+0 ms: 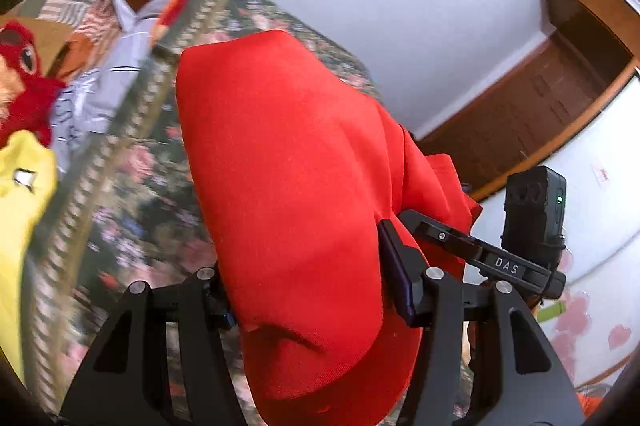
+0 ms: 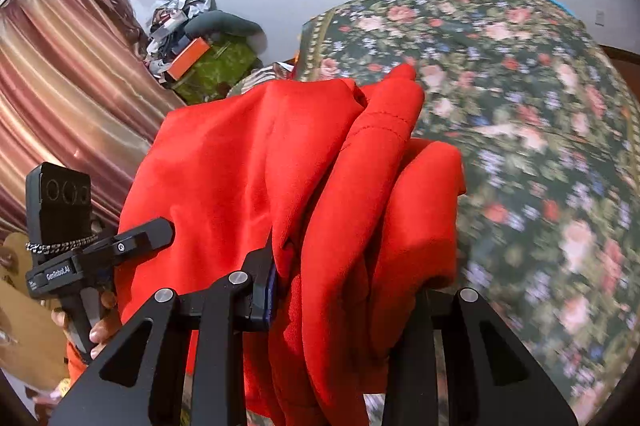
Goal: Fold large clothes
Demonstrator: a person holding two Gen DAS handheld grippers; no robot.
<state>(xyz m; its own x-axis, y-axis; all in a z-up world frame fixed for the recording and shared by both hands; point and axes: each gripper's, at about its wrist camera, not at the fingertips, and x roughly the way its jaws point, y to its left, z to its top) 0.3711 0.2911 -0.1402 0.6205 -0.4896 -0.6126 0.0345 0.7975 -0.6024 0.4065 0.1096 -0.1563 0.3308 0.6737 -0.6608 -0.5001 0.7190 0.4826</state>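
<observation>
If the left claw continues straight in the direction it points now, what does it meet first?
The red garment itself: the left claw is shut on it, and the cloth fills the view ahead. Beyond that, probably the floral bedspread; depth is unclear.

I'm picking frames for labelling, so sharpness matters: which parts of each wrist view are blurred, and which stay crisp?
Left wrist view: the floral bedspread and yellow cloth smear with motion; the red garment and left gripper stay sharp. Right wrist view: the bedspread blurs toward the right edge; the garment and right gripper are crisp. Both show fisheye bending.
</observation>
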